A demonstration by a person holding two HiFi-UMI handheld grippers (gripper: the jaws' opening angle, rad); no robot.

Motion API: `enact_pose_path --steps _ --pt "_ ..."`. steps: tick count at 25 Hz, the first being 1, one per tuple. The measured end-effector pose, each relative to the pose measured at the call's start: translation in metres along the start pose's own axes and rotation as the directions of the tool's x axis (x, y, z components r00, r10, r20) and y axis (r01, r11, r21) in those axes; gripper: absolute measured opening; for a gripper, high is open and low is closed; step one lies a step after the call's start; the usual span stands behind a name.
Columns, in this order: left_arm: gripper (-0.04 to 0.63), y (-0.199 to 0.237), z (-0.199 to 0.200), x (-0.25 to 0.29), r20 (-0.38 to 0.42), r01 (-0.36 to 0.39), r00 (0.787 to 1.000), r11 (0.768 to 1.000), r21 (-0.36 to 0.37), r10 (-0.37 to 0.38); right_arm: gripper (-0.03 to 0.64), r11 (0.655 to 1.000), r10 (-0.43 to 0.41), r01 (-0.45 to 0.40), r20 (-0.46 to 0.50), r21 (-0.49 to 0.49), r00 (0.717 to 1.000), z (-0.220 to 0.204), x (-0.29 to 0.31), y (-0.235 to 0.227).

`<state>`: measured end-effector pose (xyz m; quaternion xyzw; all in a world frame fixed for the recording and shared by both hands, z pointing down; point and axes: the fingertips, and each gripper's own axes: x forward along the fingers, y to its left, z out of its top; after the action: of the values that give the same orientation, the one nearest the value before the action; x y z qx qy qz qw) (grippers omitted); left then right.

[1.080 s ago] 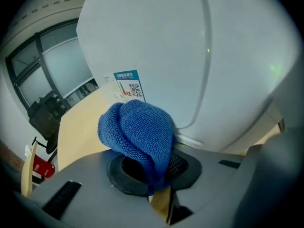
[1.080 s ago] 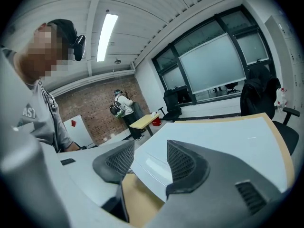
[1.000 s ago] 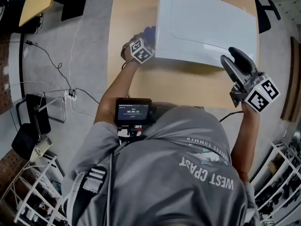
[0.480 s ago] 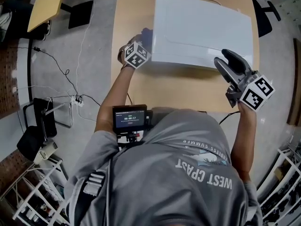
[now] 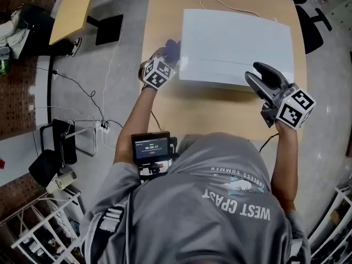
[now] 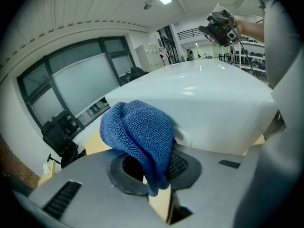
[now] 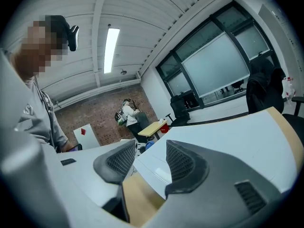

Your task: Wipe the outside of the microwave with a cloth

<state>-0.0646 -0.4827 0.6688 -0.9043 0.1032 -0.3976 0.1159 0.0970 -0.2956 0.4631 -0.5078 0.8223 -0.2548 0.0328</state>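
Blue cloth (image 6: 137, 127): a bunched terry wad, pinched by its lower fold so that most of it bulges above the pads.
Left gripper (image 6: 154, 167): jaws narrow and clamped on the cloth, tilted down toward the box.
Right gripper (image 7: 149, 163): jaws apart and holding nothing. Only the box's near edge and bare wood show in the gap.
Microwave (image 5: 236, 43): a white box on the wooden table (image 5: 220, 111), its broad top facing the head view. Its long axis runs left to right across the person.
Where the cloth is: at the microwave's left end, by the upper edge of the near-left corner. It looks pressed against the white shell or just beside it. I cannot tell whether they touch.
Which way the work lies: nearly the whole shell stretches away to the right of the cloth, along the long axis.
Nearer hand: the left, which sits right at the surface with the wad. The right is well apart from the cloth, over the near-right corner, and looks placed to steady the box.
Step in hand: probably working the left side or bringing the wad up onto the top. Most of the outside looks still to be done.
Next move calls for: a flat sweep rightward along the top, with the wad kept against the shell.
Risk: the loose bulge could fold under or slip from the narrow pinch, and a hard push could slide the box on the wood.
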Motion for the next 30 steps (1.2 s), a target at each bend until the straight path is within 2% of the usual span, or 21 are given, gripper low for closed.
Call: enact_pose_path --steps 9,13,16,21,24,27,30 --pt "0.067 0.034 0.038 -0.038 0.040 -0.079 0.996 0.996 -0.032 0.080 0.209 0.997 0.076 -0.076 0.021 -0.004 0.997 0.010 0.015 -0.016" --pt "0.067 0.033 0.084 -0.055 0.110 -0.094 0.989 0.994 -0.062 0.101 0.206 0.994 0.108 -0.108 0.017 -0.016 0.994 0.024 0.005 -0.022" --pt "0.067 0.025 0.115 -0.067 0.188 -0.083 0.977 0.990 -0.113 0.103 0.197 0.992 0.125 -0.124 0.032 -0.030 0.992 0.030 -0.004 -0.023" --pt "0.067 0.015 0.156 -0.083 0.307 -0.031 0.947 0.979 -0.203 0.094 0.123 0.990 0.123 -0.119 0.054 -0.078 0.991 0.045 -0.016 -0.026" --pt "0.067 0.025 0.183 -0.095 0.383 0.016 0.919 0.963 -0.268 0.091 0.078 0.988 0.121 -0.114 0.064 -0.104 0.991 0.067 -0.015 -0.028" --pt "0.067 -0.012 0.205 -0.103 0.465 0.075 0.882 0.949 -0.307 0.081 0.066 0.985 0.118 -0.105 0.087 -0.137 0.989 0.052 -0.051 -0.028" --pt "0.067 -0.046 0.225 -0.112 0.559 0.138 0.826 0.935 -0.325 0.072 0.066 0.978 0.123 -0.105 0.094 -0.178 0.988 0.035 -0.080 -0.030"
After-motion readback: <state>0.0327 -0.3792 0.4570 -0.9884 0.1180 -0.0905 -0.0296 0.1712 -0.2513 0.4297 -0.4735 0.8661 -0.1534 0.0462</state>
